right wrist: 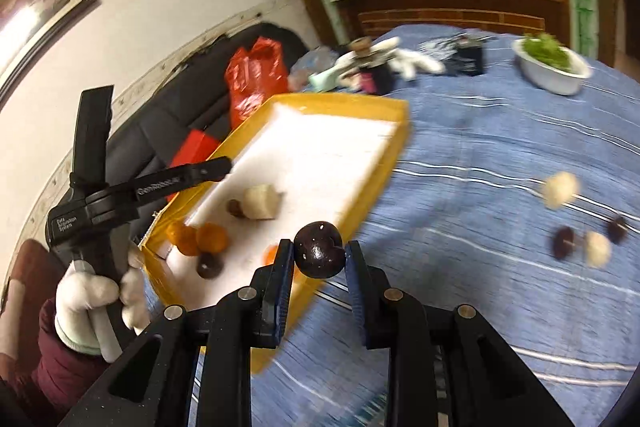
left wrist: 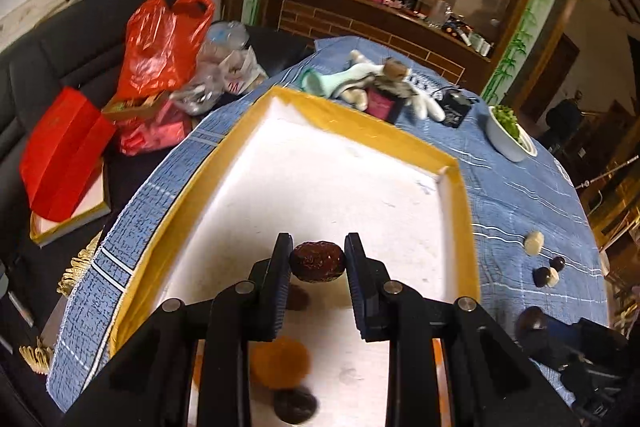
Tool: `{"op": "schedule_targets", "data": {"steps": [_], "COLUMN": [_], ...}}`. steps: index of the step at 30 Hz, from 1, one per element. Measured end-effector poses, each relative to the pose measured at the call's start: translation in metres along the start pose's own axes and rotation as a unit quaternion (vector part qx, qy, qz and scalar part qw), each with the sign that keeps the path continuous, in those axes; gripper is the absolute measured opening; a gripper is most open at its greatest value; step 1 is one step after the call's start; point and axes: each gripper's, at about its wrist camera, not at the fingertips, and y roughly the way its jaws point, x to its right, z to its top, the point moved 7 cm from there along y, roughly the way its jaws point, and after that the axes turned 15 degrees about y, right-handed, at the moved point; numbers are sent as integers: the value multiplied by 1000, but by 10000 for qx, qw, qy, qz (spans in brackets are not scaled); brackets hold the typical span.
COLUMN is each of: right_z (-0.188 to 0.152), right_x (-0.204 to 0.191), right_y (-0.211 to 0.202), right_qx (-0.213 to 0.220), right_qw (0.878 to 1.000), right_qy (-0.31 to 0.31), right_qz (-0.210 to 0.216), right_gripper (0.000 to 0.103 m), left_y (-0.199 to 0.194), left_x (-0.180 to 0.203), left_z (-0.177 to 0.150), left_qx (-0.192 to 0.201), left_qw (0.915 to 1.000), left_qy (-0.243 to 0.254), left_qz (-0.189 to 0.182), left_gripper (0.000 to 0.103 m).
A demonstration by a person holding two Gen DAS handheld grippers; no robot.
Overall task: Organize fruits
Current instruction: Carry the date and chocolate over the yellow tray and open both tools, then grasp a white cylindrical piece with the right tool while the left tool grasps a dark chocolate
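My left gripper is shut on a wrinkled dark red fruit and holds it above the white floor of the yellow-rimmed tray. Below it lie an orange fruit and a dark fruit. My right gripper is shut on a round dark fruit above the tray's near right rim. In the tray lie orange fruits, a dark fruit and a pale fruit. The left gripper body shows at the tray's left side.
On the blue cloth right of the tray lie several pale and dark fruits, also in the left wrist view. A white bowl of greens, a glove and small boxes stand behind. Red bags sit on a black sofa at left.
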Motion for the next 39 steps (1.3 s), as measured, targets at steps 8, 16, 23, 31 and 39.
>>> {"op": "schedule_targets", "data": {"steps": [8, 16, 23, 31, 39], "right_z": [5, 11, -9, -39, -33], "right_x": [-20, -6, 26, 127, 202], "right_y": [62, 42, -8, -87, -133], "right_qx": [-370, -106, 187, 608, 977], "right_qw": [9993, 9988, 9974, 9869, 9708], "right_qy": [71, 442, 640, 1052, 1685], "right_qz": [-87, -167, -270, -1063, -1401], "right_gripper": [35, 49, 52, 52, 55], "left_y": [-6, -40, -73, -80, -58], "left_x": [-19, -11, 25, 94, 160], "left_z": [-10, -16, -24, -32, -43], "left_qx": [100, 355, 536, 405, 13], "left_qw": [9990, 9970, 9935, 9896, 9841], "left_qy": [-274, -351, -235, 234, 805], "left_qz": [-335, -594, -980, -1363, -1580], "left_gripper": [60, 67, 74, 78, 78]}}
